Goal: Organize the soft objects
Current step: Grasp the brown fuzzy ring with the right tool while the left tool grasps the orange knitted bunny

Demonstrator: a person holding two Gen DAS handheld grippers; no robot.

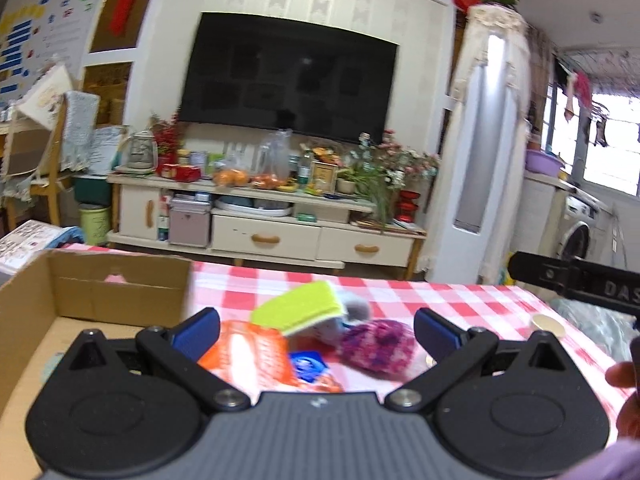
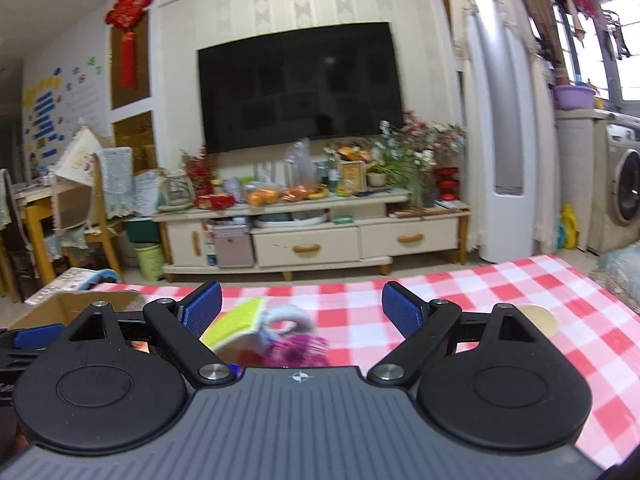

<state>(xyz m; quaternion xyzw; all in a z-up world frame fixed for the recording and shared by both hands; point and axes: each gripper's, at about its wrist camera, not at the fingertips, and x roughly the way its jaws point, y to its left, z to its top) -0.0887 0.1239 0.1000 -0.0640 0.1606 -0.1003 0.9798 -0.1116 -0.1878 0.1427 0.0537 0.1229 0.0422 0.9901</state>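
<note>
In the left wrist view we find the left gripper (image 1: 316,330) with its jaws wide apart and nothing between them, held above a table with a red and white checked cloth (image 1: 460,300). Beyond the blue pads lies a small heap of soft things: a yellow-green sponge (image 1: 298,307) propped tilted on top, a grey fluffy piece (image 1: 356,307) just behind it, a pink and purple knitted ball (image 1: 378,346) to the right, and an orange packet (image 1: 252,354) to the left. An open cardboard box (image 1: 92,292) stands at the left, beside the heap. In the right wrist view we find the right gripper (image 2: 302,311) likewise spread open and empty, over the same cloth. The sponge (image 2: 236,322), the grey piece (image 2: 290,318) and the knitted ball (image 2: 298,350) show blurred, low between its fingers; the box corner (image 2: 76,300) sits far left.
</note>
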